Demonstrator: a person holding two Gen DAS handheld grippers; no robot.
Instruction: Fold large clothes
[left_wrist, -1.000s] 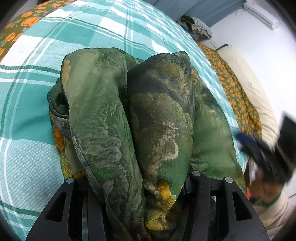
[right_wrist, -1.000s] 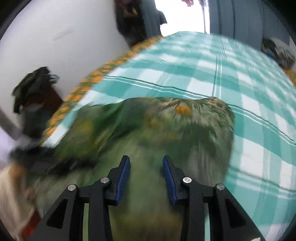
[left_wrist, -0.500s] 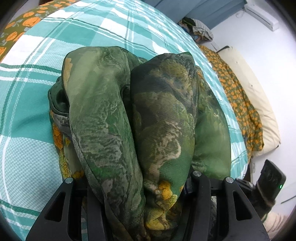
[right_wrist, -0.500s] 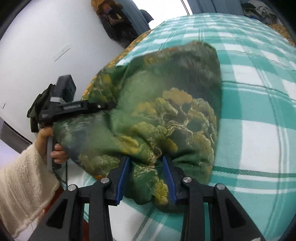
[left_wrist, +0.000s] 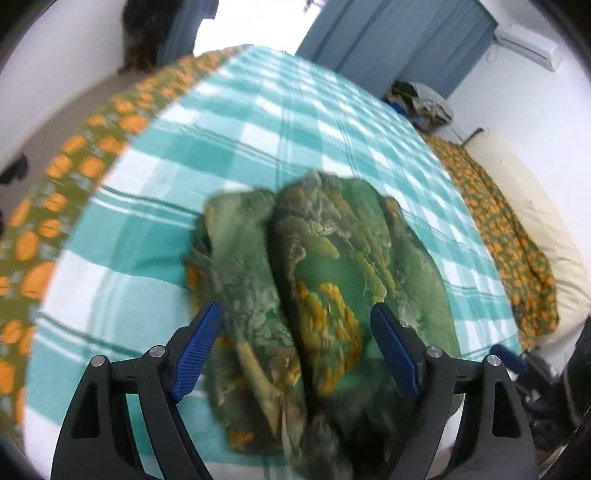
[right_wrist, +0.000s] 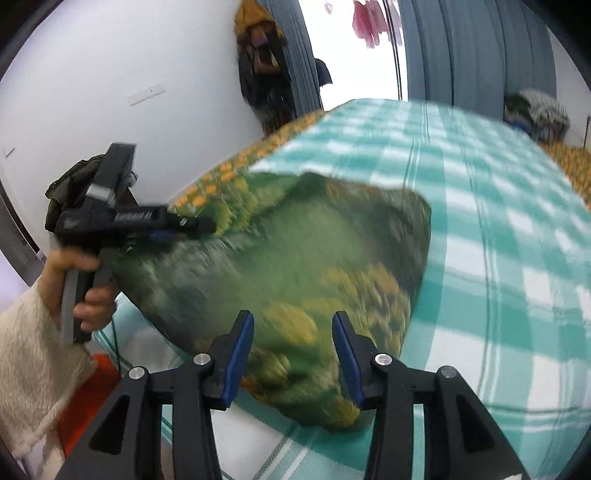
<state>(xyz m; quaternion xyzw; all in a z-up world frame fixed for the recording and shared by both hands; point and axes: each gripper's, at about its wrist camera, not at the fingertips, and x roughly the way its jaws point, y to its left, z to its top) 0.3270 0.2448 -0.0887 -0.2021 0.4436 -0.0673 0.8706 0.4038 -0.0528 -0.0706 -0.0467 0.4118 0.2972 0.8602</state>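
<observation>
Left gripper has released and drawn back, fingers apart; folded garment lies ahead near the bed's front edge, right gripper also apart.

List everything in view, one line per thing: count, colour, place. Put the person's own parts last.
Folded garment: one, green with yellow-orange print, lying bunched on the bedspread.
Checked bedspread: one, teal and white, covering the bed top.
Floral sheet: one, olive with orange flowers, showing along both bed edges.
Curtains: blue-grey, far wall by the bright window.
Air conditioner: one, white, high on the wall.
Clothes pile: one, mixed colours, beyond the bed's far corner.
Left gripper: black with blue pads, fingers open either side of the garment.
Right gripper: black with blue pads, open over the garment's near edge.
Left hand: one, cream sleeve, holding the left gripper's handle.
</observation>
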